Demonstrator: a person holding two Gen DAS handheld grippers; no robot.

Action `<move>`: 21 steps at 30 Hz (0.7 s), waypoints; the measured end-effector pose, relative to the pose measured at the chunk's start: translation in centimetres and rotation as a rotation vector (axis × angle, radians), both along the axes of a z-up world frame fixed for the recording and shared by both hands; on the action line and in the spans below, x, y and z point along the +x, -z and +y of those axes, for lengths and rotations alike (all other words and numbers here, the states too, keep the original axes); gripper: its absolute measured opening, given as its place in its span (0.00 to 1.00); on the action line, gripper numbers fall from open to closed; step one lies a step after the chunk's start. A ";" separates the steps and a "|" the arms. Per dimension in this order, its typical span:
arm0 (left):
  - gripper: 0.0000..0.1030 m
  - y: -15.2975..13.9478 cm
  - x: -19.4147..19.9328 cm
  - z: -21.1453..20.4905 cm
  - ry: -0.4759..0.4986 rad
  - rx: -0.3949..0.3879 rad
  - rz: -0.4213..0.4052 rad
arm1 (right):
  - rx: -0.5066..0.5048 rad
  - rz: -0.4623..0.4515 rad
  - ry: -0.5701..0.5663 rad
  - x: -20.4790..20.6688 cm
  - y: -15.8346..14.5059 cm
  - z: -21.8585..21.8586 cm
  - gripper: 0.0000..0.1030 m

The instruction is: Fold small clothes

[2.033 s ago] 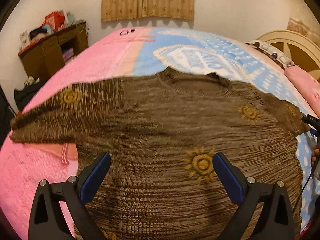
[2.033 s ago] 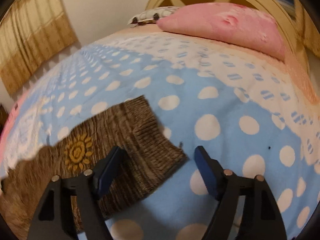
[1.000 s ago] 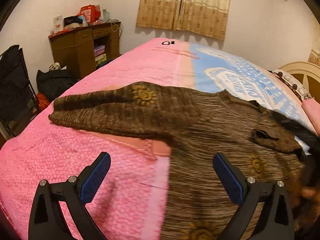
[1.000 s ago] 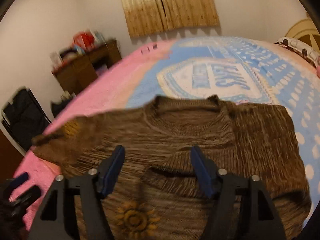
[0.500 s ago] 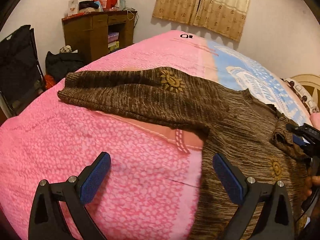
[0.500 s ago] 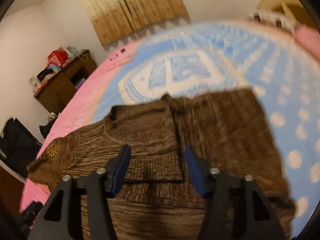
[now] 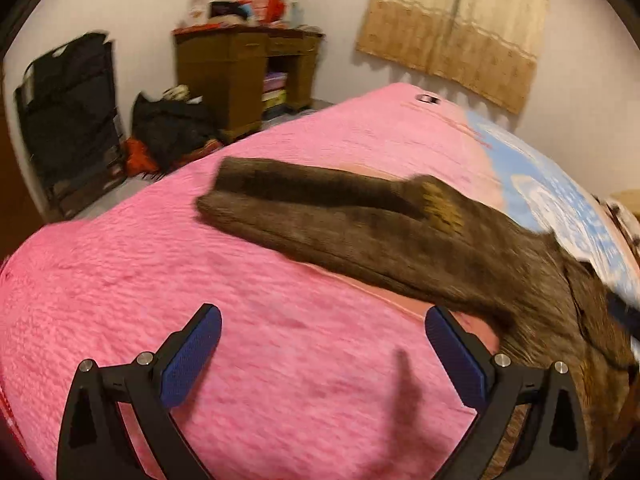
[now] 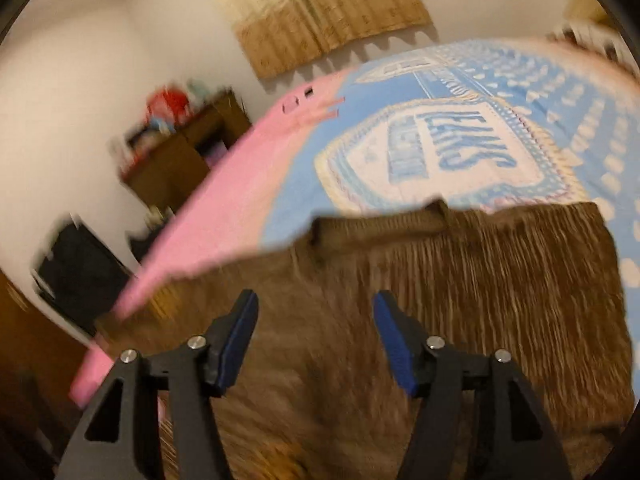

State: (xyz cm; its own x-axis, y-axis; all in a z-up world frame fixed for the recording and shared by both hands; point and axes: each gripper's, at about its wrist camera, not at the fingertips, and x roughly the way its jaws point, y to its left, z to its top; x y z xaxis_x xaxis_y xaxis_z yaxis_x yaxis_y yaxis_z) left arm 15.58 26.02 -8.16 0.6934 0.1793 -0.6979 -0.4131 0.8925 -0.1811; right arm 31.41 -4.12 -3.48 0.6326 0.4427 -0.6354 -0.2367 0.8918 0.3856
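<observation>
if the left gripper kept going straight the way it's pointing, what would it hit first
Probably the pink blanket: the open left gripper has only that between its fingers. The brown sweater's outstretched sleeve lies farther ahead; depth is unclear in the blur.

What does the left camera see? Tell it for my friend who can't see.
A brown sweater's sleeve lies stretched across a pink bedspread. The open left tongs hover over the bedspread, holding nothing. A wooden desk stands behind.

One brown knit sweater (image 7: 460, 248) lies on one bed (image 7: 200, 280), with one yellow sun motif (image 7: 442, 210) visible on its sleeve. Two grippers show, the left gripper (image 7: 322, 354) and the right gripper (image 8: 314, 338). One wooden desk (image 7: 236, 76), one curtain (image 7: 456, 28), two dark bags (image 7: 64, 116).
</observation>
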 end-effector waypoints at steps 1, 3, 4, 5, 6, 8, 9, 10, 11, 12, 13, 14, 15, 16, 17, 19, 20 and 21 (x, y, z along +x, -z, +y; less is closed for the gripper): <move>0.99 -0.1 -0.1 0.8 -0.022 -0.021 -0.013 | -0.057 -0.008 -0.016 -0.9 0.8 0.9 0.62; 0.99 -0.2 0.0 2.2 -0.051 -0.062 -0.032 | -0.132 -0.008 -0.044 -1.9 2.5 2.5 0.64; 0.99 -0.3 0.2 2.8 -0.058 -0.084 -0.039 | -0.171 0.008 -0.055 -2.1 3.8 3.2 0.64; 0.99 -0.3 0.4 3.4 -0.061 -0.106 -0.048 | -0.204 0.000 -0.051 -2.3 4.0 3.6 0.65; 0.99 -0.4 0.9 4.2 -0.074 -0.124 -0.056 | -0.208 -0.022 -0.049 -2.4 3.5 3.5 0.66; 0.99 -0.6 1.6 5.5 -0.116 -0.161 -0.074 | -0.213 -0.063 -0.057 -2.9 3.1 3.7 0.69; 0.99 -0.6 1.9 6.4 -0.128 -0.207 -0.101 | -0.219 -0.057 -0.061 -2.9 3.2 3.7 0.69; 0.99 -0.4 2.3 6.8 -0.132 -0.240 -0.114 | -0.221 -0.049 -0.062 -2.9 3.2 3.7 0.69; 0.99 0.2 3.0 7.4 -0.143 -0.294 -0.106 | -0.216 -0.043 -0.061 -2.9 3.2 3.6 0.69; 0.99 0.5 3.5 7.8 -0.163 -0.311 -0.088 | -0.210 -0.040 -0.058 -2.8 3.3 3.3 0.69; 0.99 0.5 3.9 7.6 -0.180 -0.297 -0.079 | -0.201 -0.034 -0.051 -2.7 3.5 3.2 0.69; 0.99 0.3 4.1 7.1 -0.191 -0.271 -0.068 | -0.187 -0.023 -0.045 -2.6 3.6 2.8 0.69; 0.99 0.1 4.3 6.6 -0.192 -0.256 -0.062 | -0.176 -0.017 -0.042 -2.4 3.7 2.7 0.69; 0.98 0.2 4.6 6.0 -0.192 -0.245 -0.057 | -0.167 -0.014 -0.040 -2.3 3.7 2.6 0.69; 0.96 0.2 4.7 5.8 -0.196 -0.235 -0.051 | -0.158 -0.014 -0.039 -2.3 3.7 2.4 0.69; 0.89 0.3 5.0 5.4 -0.206 -0.217 -0.048 | -0.159 -0.015 -0.039 -2.4 3.7 2.7 0.69; 0.75 0.3 5.2 5.4 -0.210 -0.220 -0.058 | -0.162 -0.015 -0.039 -2.4 3.7 2.7 0.69; 0.66 0.4 5.2 5.5 -0.215 -0.223 -0.066 | -0.163 -0.016 -0.039 -2.5 3.7 2.8 0.69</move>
State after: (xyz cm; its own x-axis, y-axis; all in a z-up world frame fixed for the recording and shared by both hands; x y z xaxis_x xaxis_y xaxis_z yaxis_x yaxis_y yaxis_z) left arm 20.76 31.49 -8.51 0.7011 0.1739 -0.6916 -0.5688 0.7213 -0.3952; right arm 28.96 -1.30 -7.21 0.6275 0.3594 -0.6907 -0.2777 0.9320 0.2328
